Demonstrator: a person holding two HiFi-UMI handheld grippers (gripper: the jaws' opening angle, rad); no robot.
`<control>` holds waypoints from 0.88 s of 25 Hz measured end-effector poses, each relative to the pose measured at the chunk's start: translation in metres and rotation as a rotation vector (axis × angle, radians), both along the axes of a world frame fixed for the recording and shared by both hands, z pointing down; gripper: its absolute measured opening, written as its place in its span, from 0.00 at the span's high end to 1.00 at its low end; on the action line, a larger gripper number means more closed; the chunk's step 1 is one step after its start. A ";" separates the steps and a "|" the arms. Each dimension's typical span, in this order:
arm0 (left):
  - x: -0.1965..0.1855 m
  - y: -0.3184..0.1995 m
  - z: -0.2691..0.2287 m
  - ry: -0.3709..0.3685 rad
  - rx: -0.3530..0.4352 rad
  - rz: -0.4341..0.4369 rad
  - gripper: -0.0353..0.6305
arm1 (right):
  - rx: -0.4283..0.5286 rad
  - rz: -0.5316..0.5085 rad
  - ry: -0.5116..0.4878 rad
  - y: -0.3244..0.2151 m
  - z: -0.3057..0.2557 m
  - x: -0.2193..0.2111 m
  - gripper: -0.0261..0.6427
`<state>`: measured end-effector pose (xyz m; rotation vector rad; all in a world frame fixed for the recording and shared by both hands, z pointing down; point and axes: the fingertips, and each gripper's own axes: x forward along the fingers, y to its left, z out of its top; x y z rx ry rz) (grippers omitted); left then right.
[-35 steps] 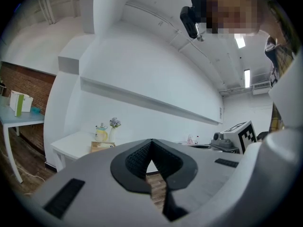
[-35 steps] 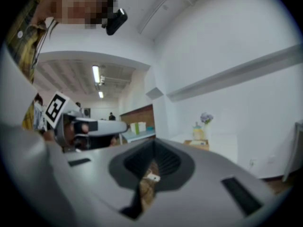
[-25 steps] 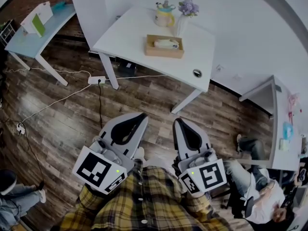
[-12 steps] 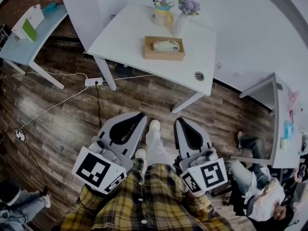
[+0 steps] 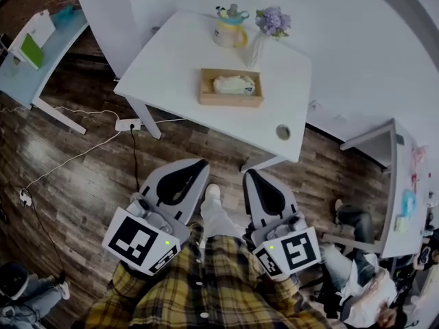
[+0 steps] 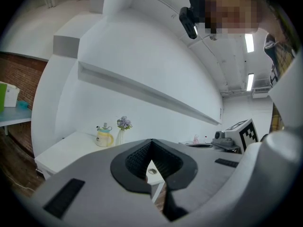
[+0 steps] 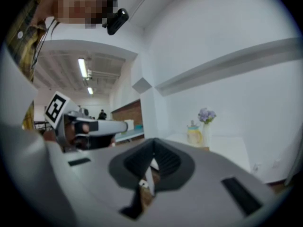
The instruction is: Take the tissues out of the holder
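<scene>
1. Head view: the tissues point(image 5: 234, 84) lie as a pale, crumpled wad inside a shallow wooden holder point(image 5: 230, 102) near the middle of the white tabletop point(image 5: 168, 67). They are well apart from both tools.
2. The left hand-held gripper point(image 5: 201, 164) is held low by the person's body with its jaws pressed together on nothing. The right hand-held gripper point(image 5: 251, 174) looks the same, closed and empty.
3. Handling, as a judgement: the tissues should be very light, soft and easily torn. They will crush rather than slip. A pinch on the raised top of the wad, from above, seems the best hold.
4. The holder looks light too, so it may lift or slide with the pull. The free gripper could steady its rim.
5. Behind the holder stand a yellow pot point(image 5: 230, 31) and a vase of purple flowers point(image 5: 270, 25), close enough to knock on a careless reach.
6. The tabletop is smooth and white, with a round cable hole point(image 5: 283, 131) near its front edge.
7. Around it are dark plank floor point(image 5: 82, 177), a power strip point(image 5: 127, 124) with trailing cords, white walls, and a pale blue side table point(image 5: 41, 74) to the left.
</scene>
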<state>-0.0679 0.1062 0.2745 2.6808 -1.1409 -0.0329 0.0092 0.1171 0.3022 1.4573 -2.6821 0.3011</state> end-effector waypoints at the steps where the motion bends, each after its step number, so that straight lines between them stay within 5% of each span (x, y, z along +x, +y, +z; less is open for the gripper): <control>1: 0.003 -0.010 0.000 -0.001 -0.002 0.000 0.93 | -0.003 -0.002 -0.001 -0.010 0.000 0.003 0.94; 22: 0.034 -0.167 0.003 -0.001 -0.029 -0.090 0.93 | -0.032 -0.105 0.009 -0.163 0.006 0.028 0.94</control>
